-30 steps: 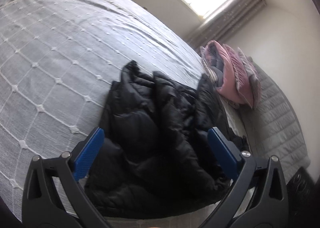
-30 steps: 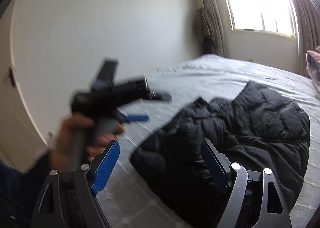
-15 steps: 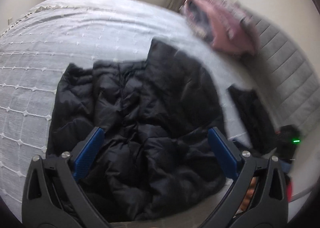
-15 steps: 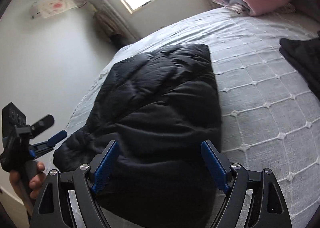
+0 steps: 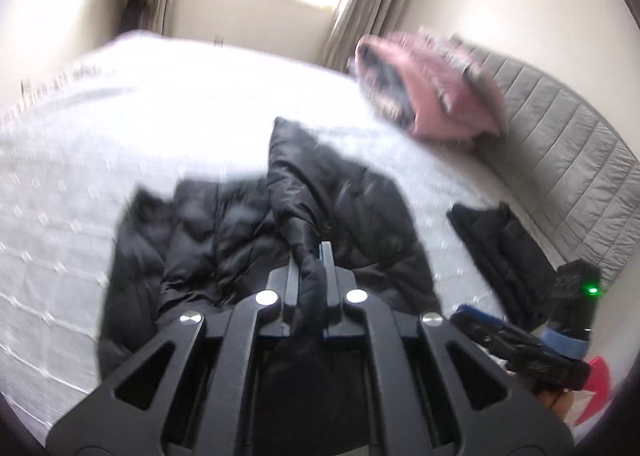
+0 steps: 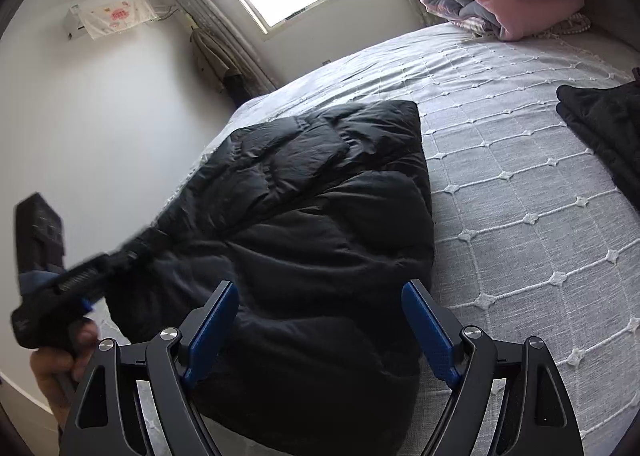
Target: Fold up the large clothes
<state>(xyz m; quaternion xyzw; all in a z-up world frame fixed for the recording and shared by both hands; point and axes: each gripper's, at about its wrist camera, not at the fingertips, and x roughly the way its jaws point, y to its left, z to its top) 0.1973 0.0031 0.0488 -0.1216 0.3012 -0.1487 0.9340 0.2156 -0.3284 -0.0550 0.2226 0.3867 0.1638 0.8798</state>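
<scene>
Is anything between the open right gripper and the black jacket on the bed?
Nothing visible. The right gripper hangs open just over the jacket, with only air between. The left gripper already pinches a fold of it.

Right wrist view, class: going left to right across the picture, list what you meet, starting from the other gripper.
Left gripper, shut on a fold of the black jacket → open right gripper → bare bedspread → folded dark garment at the right edge.

Left gripper clamped on black puffer jacket sleeve, white bedspread, pink bedding
</scene>
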